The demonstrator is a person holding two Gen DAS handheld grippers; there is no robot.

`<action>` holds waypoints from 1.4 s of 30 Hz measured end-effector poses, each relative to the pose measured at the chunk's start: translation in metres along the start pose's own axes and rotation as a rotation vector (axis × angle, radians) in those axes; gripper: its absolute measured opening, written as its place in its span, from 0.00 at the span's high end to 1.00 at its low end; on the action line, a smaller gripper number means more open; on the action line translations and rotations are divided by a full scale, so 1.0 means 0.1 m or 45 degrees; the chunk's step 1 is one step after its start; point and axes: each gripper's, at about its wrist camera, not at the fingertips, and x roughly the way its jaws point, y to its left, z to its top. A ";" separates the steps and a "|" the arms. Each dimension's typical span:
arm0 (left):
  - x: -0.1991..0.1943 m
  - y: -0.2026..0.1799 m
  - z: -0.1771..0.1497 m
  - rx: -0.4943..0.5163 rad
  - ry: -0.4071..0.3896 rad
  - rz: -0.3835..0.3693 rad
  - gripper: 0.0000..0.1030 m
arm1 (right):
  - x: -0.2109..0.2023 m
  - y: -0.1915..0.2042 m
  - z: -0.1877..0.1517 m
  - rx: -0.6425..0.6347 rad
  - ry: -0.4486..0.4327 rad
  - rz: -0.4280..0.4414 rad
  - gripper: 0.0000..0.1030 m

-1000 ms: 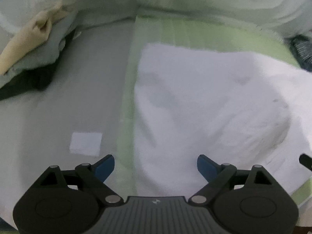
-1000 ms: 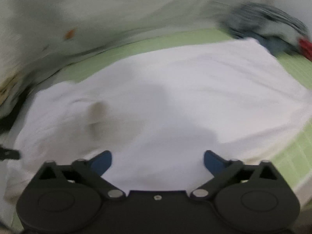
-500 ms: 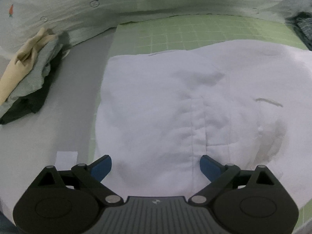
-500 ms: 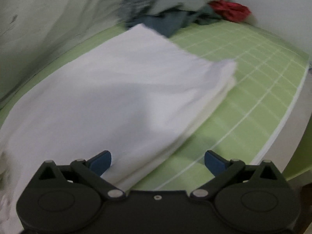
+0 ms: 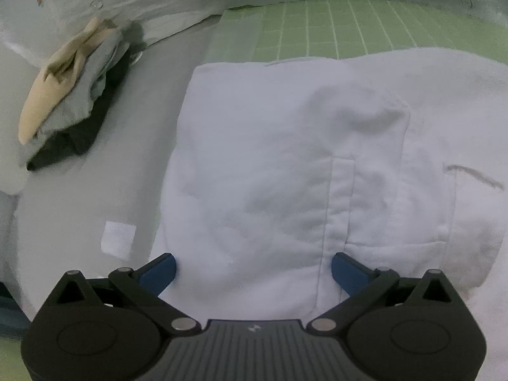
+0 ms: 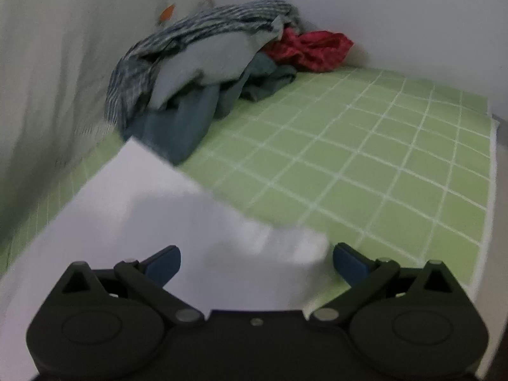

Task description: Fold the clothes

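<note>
A white garment [image 5: 301, 158] lies flat on the green gridded mat [image 5: 333, 28], with a seam and a pocket edge showing. My left gripper [image 5: 254, 270] is open and empty, hovering over the garment's near left part. In the right wrist view the same white garment [image 6: 143, 209] shows its right end, blurred, on the mat [image 6: 381, 174]. My right gripper [image 6: 255, 263] is open and empty over the garment's right corner.
A pile of beige, grey and dark clothes [image 5: 70, 95] sits at the left on the grey surface [image 5: 95, 206]. A white patch [image 5: 117, 241] lies near the left fingers. A heap of striped, blue and red clothes [image 6: 216, 63] sits at the mat's far corner against the wall.
Both grippers stayed open. The left one drew back a little along the garment's left part. The right one swung right, from over the garment's middle to its right corner.
</note>
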 end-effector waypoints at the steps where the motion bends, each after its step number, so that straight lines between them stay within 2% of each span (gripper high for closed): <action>1: 0.02 -0.01 0.02 0.007 0.003 0.003 0.00 | 0.04 0.00 0.03 0.012 -0.007 0.001 0.00; 5: 0.09 0.08 0.08 -0.060 0.051 -0.036 0.00 | 0.02 0.08 -0.02 -0.017 0.007 -0.006 0.00; 10: 0.12 0.17 0.05 -0.150 0.041 -0.078 0.00 | -0.06 0.21 -0.16 -0.124 0.041 -0.018 0.00; 13: 0.14 0.17 0.06 -0.152 0.043 -0.084 0.00 | -0.09 0.22 -0.18 -0.100 0.039 0.006 0.01; 15: 0.15 0.16 0.08 -0.139 0.052 -0.088 0.00 | -0.11 0.18 -0.15 -0.050 0.033 0.045 0.12; 17: 0.16 0.15 0.09 -0.120 0.052 -0.091 0.00 | -0.11 0.13 -0.10 -0.003 0.031 0.043 0.35; 19: 0.16 0.15 0.10 -0.108 0.051 -0.095 0.00 | -0.10 0.00 -0.04 0.110 0.039 0.110 0.44; 21: 0.17 0.16 0.10 -0.105 0.047 -0.101 0.00 | -0.08 -0.10 -0.03 0.197 0.064 0.204 0.43; 23: 0.17 0.16 0.10 -0.105 0.046 -0.108 0.00 | -0.06 -0.15 -0.03 0.246 0.092 0.298 0.31; 25: 0.17 0.16 0.10 -0.106 0.050 -0.111 0.00 | -0.04 -0.12 -0.04 0.240 0.107 0.359 0.28; 27: 0.18 0.17 0.12 -0.102 0.052 -0.117 0.00 | 0.00 -0.10 -0.04 0.294 0.140 0.406 0.35; 28: 0.18 0.16 0.12 -0.099 0.052 -0.120 0.00 | 0.04 -0.10 -0.05 0.339 0.166 0.434 0.52; 30: 0.18 0.16 0.12 -0.095 0.051 -0.124 0.00 | 0.12 -0.11 -0.10 0.484 0.231 0.478 0.68; 32: 0.19 0.16 0.12 -0.092 0.050 -0.133 0.00 | 0.12 -0.06 -0.15 0.541 0.218 0.517 0.68; 35: 0.19 0.17 0.11 -0.095 0.049 -0.149 0.00 | 0.02 0.11 -0.14 0.502 0.173 0.576 0.71; 38: 0.20 0.18 0.11 -0.103 0.051 -0.164 0.00 | -0.09 0.34 -0.09 0.433 0.156 0.718 0.73; 42: 0.22 0.19 0.12 -0.091 0.055 -0.178 0.00 | -0.29 0.80 -0.05 0.159 0.163 0.826 0.73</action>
